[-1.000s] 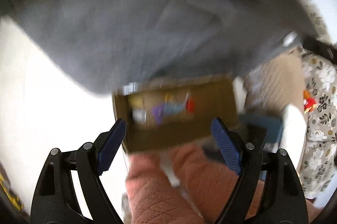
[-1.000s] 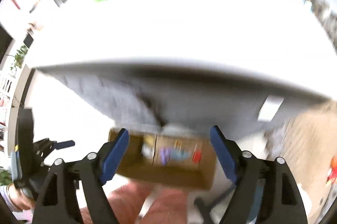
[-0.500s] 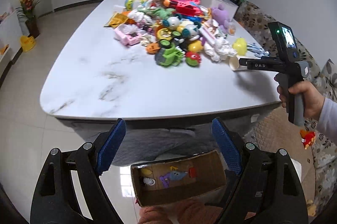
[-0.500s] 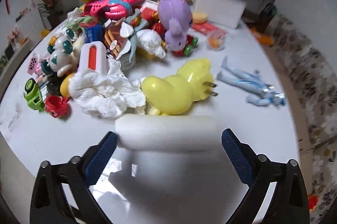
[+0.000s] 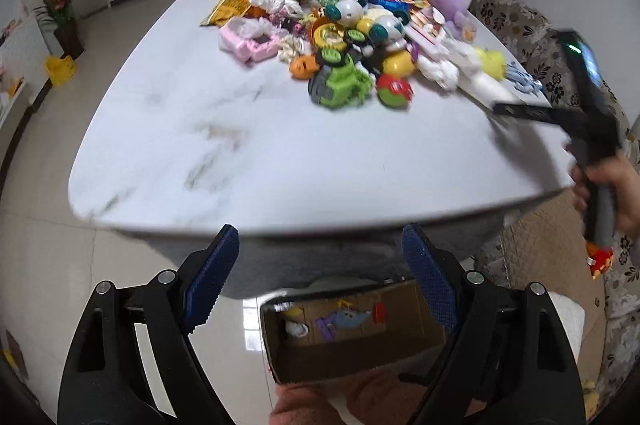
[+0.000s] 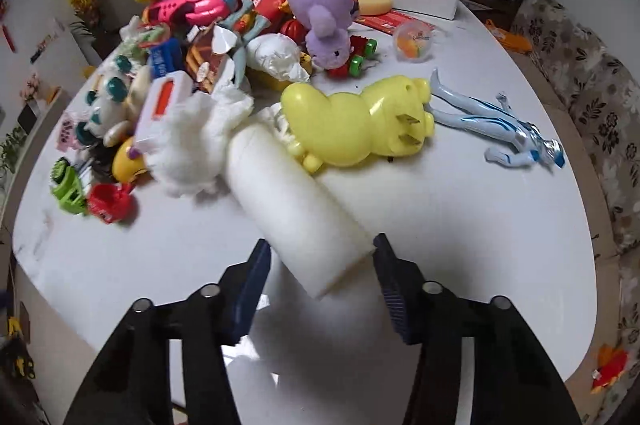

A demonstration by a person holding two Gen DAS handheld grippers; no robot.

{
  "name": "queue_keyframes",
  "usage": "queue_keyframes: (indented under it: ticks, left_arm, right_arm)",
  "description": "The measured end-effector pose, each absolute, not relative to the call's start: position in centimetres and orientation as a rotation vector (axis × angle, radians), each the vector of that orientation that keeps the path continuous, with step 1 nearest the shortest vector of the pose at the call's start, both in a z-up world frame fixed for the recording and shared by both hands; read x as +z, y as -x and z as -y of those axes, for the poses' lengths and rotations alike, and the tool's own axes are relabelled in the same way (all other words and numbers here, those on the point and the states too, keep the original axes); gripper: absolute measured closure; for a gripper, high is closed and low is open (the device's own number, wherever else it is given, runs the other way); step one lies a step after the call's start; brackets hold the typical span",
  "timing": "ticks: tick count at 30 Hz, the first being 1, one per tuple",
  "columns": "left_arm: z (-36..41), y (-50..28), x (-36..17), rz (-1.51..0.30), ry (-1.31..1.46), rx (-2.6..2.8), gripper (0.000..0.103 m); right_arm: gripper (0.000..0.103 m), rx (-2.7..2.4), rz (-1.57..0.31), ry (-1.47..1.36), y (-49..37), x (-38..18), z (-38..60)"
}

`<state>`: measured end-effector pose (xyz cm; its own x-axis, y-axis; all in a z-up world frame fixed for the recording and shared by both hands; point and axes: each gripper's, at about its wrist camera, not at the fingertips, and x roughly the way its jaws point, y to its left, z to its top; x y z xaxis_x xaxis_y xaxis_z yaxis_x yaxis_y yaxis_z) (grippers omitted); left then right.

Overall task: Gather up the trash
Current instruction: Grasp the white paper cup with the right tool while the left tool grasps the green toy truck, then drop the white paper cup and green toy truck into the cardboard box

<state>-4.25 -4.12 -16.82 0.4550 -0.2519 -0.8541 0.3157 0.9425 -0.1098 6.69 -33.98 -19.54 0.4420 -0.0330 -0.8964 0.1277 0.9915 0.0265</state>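
The white marble table [image 5: 280, 145] carries a heap of toys and scraps crowded toward its far half, which leaves the near edge bare for reaching in. Below that edge, on the floor, an open cardboard box [image 5: 352, 349] sits with a few small things already in it; it looks placed there so trash can be dropped straight down. The left claw [image 5: 320, 285] hangs released and empty above the box, its blue pads well apart. The right claw [image 6: 320, 277] has just been closing, and a white cylinder [image 6: 296, 213], probably a paper cup or roll, lies on the table with its near end between the pads; both pads seem to touch it, though a firm grip cannot be confirmed. Crumpled white tissue [image 6: 200, 141] and a yellow duck-shaped plug [image 6: 352, 121] touch its far end.
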Motion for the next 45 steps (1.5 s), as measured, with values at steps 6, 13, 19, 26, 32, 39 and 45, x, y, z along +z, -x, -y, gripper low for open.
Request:
queue_keyframes:
  ticks: [6,13,19,26,32,39,45]
  left_arm:
    - [6.6,-3.0,-16.6,-0.983,-0.085,-0.377,0.021]
    - [11.4,-9.7,-19.9,-1.075,-0.182,-0.455,0.037]
    - [11.2,-10.3,-18.6,-1.107,-0.062,-0.525,0.052]
    - [7.8,-9.3,-13.5,-1.052,0.097,-0.576,0.052]
    - [4.5,-8.6,-9.6,-0.969,0.146,-0.559,0.052]
    - [1.5,-4.7,-6.3,-0.899,0.161,-0.597,0.052]
    - [0.0,2.2,-7.2,-0.976,0.105,-0.661,0.052]
  right_arm:
    - [0.058,-0.074,-1.048,-0.169,-2.9,-16.1,33.4]
    - [0.06,-0.067,-1.016,-0.259,-0.6,-15.2,32.9]
    - [0.061,-0.064,-0.964,-0.32,-1.2,-14.0,33.2]
    - [0.061,-0.038,-0.903,-0.3,-2.1,-10.4,32.7]
    - [0.061,-0.01,-0.857,-0.293,-2.1,-7.9,32.0]
    - [0.061,0.077,-0.824,-0.273,-0.3,-5.1,29.8]
    - [0.061,0.198,-0.892,-0.242,3.8,-4.9,26.6]
